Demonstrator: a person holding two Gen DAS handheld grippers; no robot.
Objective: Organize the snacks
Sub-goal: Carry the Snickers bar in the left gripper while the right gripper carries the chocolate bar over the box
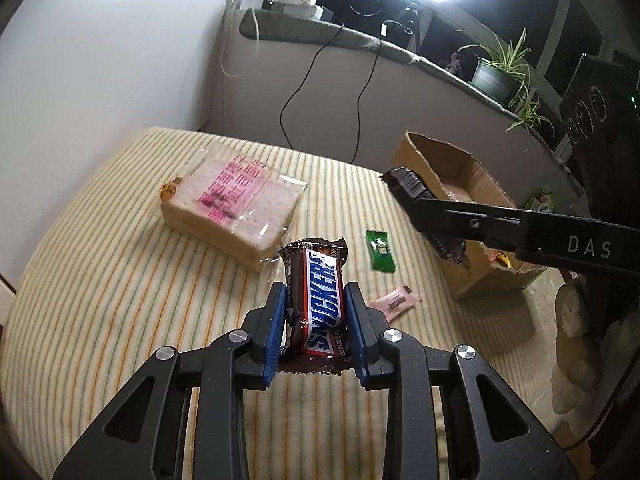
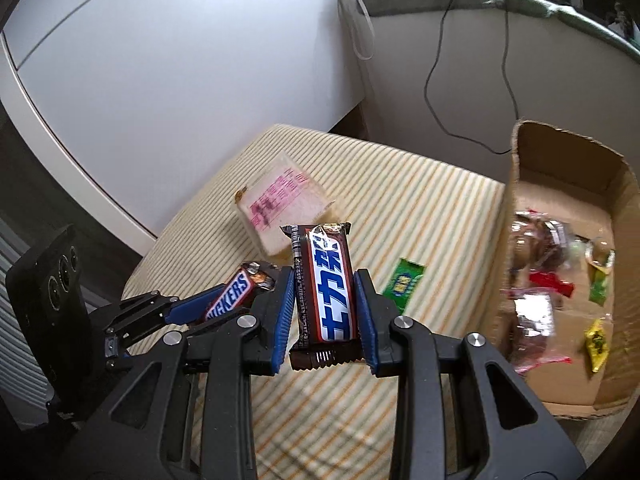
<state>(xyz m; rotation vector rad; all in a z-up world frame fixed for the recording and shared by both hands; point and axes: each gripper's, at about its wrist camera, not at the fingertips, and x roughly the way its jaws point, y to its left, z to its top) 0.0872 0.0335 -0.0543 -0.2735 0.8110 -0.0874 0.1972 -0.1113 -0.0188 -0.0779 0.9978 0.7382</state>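
My left gripper (image 1: 314, 300) is shut on a Snickers bar (image 1: 320, 304) and holds it above the striped cloth (image 1: 120, 300). My right gripper (image 2: 326, 292) is shut on a second Snickers bar (image 2: 328, 292) and holds it in the air left of the open cardboard box (image 2: 516, 216). In the left wrist view the right gripper (image 1: 420, 208) hangs over the box (image 1: 472, 280) rim with its bar (image 1: 404, 184). In the right wrist view the left gripper (image 2: 240, 292) sits low left with its bar (image 2: 234, 296). The box holds several wrapped snacks (image 2: 536, 320).
A wrapped sandwich (image 1: 228, 208) lies on the cloth at the back left. A green packet (image 1: 380, 250) and a pink packet (image 1: 396, 303) lie between the sandwich and the box. Cables (image 1: 312, 72) hang down the wall behind. A potted plant (image 1: 496, 72) stands on the ledge.
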